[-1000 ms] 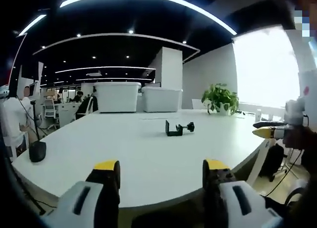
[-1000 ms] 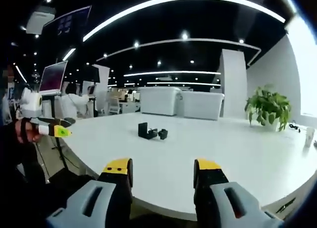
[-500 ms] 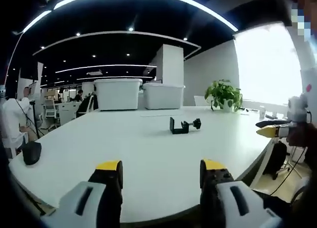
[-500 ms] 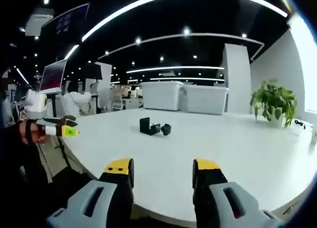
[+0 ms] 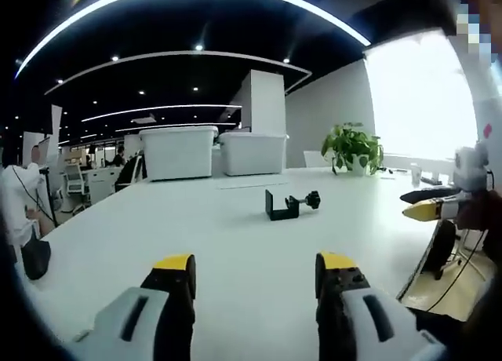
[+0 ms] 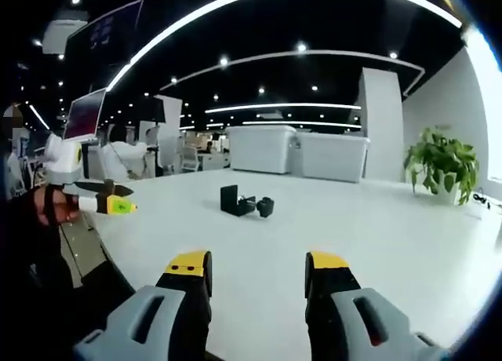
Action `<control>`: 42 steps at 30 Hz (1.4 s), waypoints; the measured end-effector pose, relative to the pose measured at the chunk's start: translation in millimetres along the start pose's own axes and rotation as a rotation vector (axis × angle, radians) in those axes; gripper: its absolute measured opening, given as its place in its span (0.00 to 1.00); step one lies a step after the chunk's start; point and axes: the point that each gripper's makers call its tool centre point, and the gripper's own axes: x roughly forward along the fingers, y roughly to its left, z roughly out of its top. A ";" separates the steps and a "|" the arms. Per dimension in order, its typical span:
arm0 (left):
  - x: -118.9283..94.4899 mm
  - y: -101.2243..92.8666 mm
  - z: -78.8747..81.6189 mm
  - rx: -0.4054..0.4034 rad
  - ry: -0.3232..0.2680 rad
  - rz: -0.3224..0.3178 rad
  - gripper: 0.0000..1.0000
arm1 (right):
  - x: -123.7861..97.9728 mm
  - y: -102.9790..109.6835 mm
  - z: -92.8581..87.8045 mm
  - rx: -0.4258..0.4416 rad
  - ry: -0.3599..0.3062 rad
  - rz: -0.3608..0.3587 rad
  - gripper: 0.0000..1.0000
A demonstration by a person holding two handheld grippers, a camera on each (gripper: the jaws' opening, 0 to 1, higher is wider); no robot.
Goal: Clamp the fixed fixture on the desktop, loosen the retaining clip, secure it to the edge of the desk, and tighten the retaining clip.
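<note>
A small black clamp fixture [image 5: 289,205] with a screw knob lies on the white desk [image 5: 220,243], well ahead of my left gripper [image 5: 255,275], which is open with nothing between its yellow-tipped jaws. In the right gripper view the same fixture [image 6: 244,203] sits ahead of my right gripper [image 6: 257,273], also open and holding nothing. The right gripper's yellow tip [image 5: 427,209] enters the left gripper view at the right edge. The left gripper's tip [image 6: 110,206], held by a hand, enters the right gripper view from the left.
Two white storage bins [image 5: 210,151] stand at the desk's far side, and a potted plant [image 5: 353,149] at the far right. A black object [image 5: 34,257] sits near the desk's left edge. A monitor [image 6: 85,118] and seated people are beyond the desk.
Both cameras have moved forward over the desk, so its near edge has dropped out of view and the fixture looks slightly nearer. Both grippers stay open.
</note>
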 end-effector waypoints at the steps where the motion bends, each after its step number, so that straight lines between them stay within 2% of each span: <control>1: 1.6 -0.3 0.0 0.002 0.000 0.000 0.61 | 2.0 -0.3 -0.4 -0.001 -0.001 0.001 0.47; 6: 12.3 -0.7 -0.8 0.002 0.001 -0.002 0.61 | 12.4 -4.0 -4.0 0.000 0.010 0.001 0.47; 14: 32.8 -1.2 -0.1 0.005 0.000 -0.004 0.61 | 35.0 -1.0 5.1 -0.001 -0.003 0.021 0.46; 19: 33.9 -0.9 0.6 0.012 -0.002 -0.001 0.61 | 42.2 1.1 5.4 -0.010 -0.007 0.030 0.46; 23: 42.8 -2.9 3.8 0.026 -0.006 -0.011 0.61 | 50.9 -3.6 5.3 -0.010 -0.006 0.024 0.46; 32: 63.0 -5.0 0.0 0.023 0.011 -0.020 0.61 | 70.2 -5.3 10.3 -0.009 -0.014 0.038 0.46; 37: 67.6 -6.1 -3.7 0.027 0.031 -0.032 0.62 | 81.0 -7.0 12.5 -0.002 -0.023 0.043 0.46; 42: 74.6 0.6 1.2 -0.017 0.023 -0.019 0.62 | 91.6 -8.1 8.0 0.004 -0.020 0.048 0.45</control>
